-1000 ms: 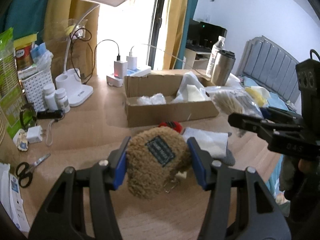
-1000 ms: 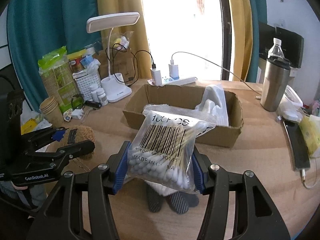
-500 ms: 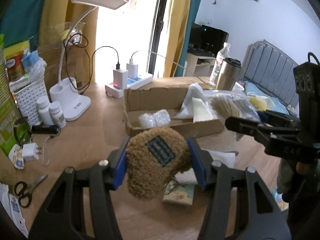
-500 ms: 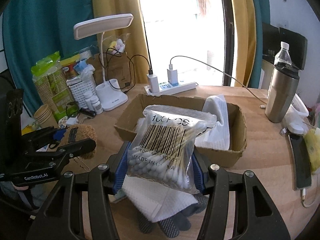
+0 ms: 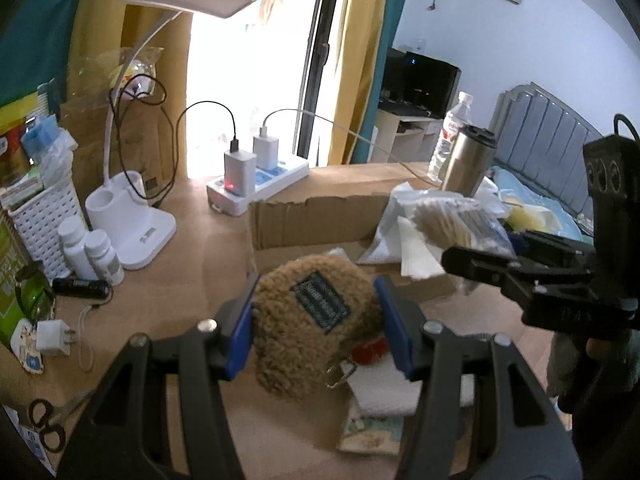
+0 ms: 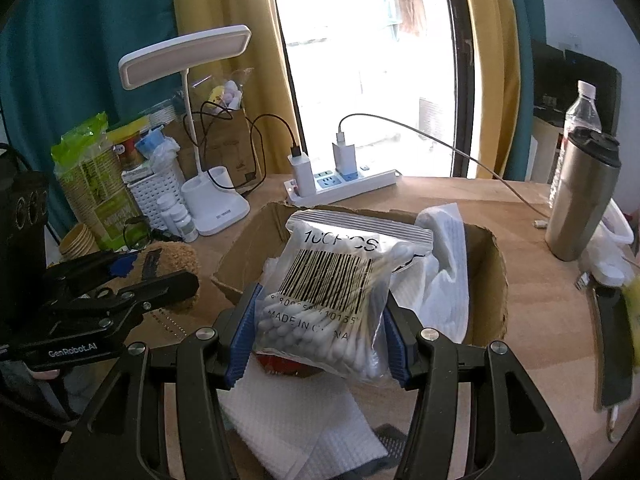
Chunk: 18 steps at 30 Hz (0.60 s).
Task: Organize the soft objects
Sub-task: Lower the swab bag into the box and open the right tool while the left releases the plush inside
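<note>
Carry step: left gripper (image 5: 316, 320) pinches plush (image 5: 312, 320), right gripper (image 6: 316, 328) pinches swab bag (image 6: 340, 292); next, release into box (image 6: 488, 276), probably.

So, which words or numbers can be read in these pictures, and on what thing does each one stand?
"GenRobot.AI": on the left tongs.
"MADE IN CHINA": on the bag of cotton swabs, held in the right tongs.
"100PCS": on the bag, partly creased.
Barcode digits: unclear.
Patch on the brown plush pouch: blurred.
</note>
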### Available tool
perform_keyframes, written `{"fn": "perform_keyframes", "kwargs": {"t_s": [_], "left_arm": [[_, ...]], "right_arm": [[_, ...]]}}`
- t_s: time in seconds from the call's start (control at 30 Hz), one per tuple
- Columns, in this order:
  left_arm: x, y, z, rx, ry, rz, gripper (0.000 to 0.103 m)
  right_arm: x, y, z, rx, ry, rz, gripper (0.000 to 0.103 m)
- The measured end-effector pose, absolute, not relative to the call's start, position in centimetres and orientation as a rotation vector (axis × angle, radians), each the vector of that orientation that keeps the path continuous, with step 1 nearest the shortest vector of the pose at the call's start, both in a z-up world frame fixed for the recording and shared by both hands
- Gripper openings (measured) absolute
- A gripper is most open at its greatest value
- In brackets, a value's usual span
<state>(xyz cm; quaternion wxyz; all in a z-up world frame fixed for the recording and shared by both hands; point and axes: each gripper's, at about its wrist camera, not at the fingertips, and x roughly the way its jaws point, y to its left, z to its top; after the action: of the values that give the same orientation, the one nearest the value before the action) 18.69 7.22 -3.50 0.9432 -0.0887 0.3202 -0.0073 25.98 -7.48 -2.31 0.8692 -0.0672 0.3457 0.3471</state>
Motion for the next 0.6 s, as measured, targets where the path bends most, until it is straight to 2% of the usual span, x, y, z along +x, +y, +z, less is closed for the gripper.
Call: {"fn": "perform_keyframes", "kwargs": {"t_s": [0.6], "left_arm": [[23.0,6.5,-3.9,-0.156,0.675,0.027,0.057]], "right_arm": [[32.3,-7.4,-4.8,-0.107,0.773,0.757,0.058]]}}
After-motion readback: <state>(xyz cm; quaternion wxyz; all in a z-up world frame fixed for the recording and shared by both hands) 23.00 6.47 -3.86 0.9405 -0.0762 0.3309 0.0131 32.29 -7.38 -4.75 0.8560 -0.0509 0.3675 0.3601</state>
